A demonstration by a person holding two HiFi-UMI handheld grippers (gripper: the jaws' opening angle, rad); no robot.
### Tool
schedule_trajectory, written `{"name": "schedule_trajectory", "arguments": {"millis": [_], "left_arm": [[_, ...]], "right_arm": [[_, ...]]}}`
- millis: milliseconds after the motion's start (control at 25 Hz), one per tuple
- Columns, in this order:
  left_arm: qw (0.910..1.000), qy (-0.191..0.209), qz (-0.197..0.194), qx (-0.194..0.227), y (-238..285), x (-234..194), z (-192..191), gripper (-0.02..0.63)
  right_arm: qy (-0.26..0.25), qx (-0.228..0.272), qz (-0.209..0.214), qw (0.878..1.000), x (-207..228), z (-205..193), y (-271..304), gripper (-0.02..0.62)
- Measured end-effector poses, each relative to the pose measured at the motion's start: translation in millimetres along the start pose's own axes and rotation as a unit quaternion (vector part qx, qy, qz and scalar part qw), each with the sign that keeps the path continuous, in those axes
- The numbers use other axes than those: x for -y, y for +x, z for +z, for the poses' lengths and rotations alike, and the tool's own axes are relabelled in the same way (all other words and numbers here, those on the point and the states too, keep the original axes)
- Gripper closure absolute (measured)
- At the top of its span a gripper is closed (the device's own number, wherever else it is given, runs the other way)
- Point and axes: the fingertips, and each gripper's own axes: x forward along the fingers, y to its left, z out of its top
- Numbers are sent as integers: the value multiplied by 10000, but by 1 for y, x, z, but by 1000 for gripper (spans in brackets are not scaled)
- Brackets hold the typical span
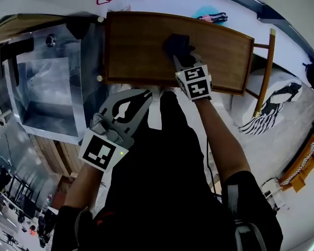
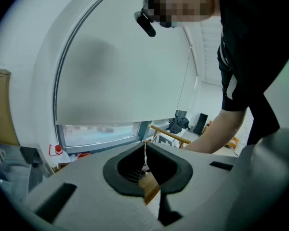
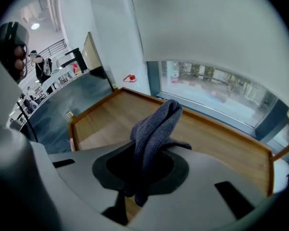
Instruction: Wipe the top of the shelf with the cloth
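Warm brown wood fills the middle of the head view: the shelf top (image 1: 136, 46), a rimmed board with a steel counter (image 1: 47, 82) at its left and a wooden frame (image 1: 267, 72) at its right. Your right gripper (image 1: 179, 55) reaches over the near rim toward the right-centre of that board. Its own view shows the jaws pinching the cloth (image 3: 156, 129), a dark grey-blue bunch that sticks up and forward past the tips, with loose ends hanging below. From there the wood (image 3: 216, 143) runs out to the far rim and the window (image 3: 216, 88) beyond. Whether the fabric actually presses on the board, no view settles; it looks lifted rather than flattened. Your left gripper (image 1: 145, 95) hangs near your body, short of the near rim, jaws pressed together on nothing. By my reading, you are at the wiping step with the stroke barely begun, since most of the board lies to the left of the cloth. The next move likely calls for tipping the right gripper down so the bunch spreads on the wood, then sweeping it side to side from far rim to near.
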Motion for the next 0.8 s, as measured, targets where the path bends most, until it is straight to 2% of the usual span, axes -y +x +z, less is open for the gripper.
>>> {"name": "schedule_trajectory", "arguments": {"millis": [200, 440, 800], "left_arm": [[9995, -150, 259, 98, -33, -16, -11, 578], [9980, -347, 504, 149, -68, -30, -27, 578], [9951, -508, 811, 231, -112, -49, -44, 578]], "right_arm": [[-454, -60, 525, 9976, -72, 21, 27, 540], [-1086, -133, 1066, 9883, -148, 34, 49, 540], [-1391, -293, 1407, 9798, -209, 36, 66, 540]]}}
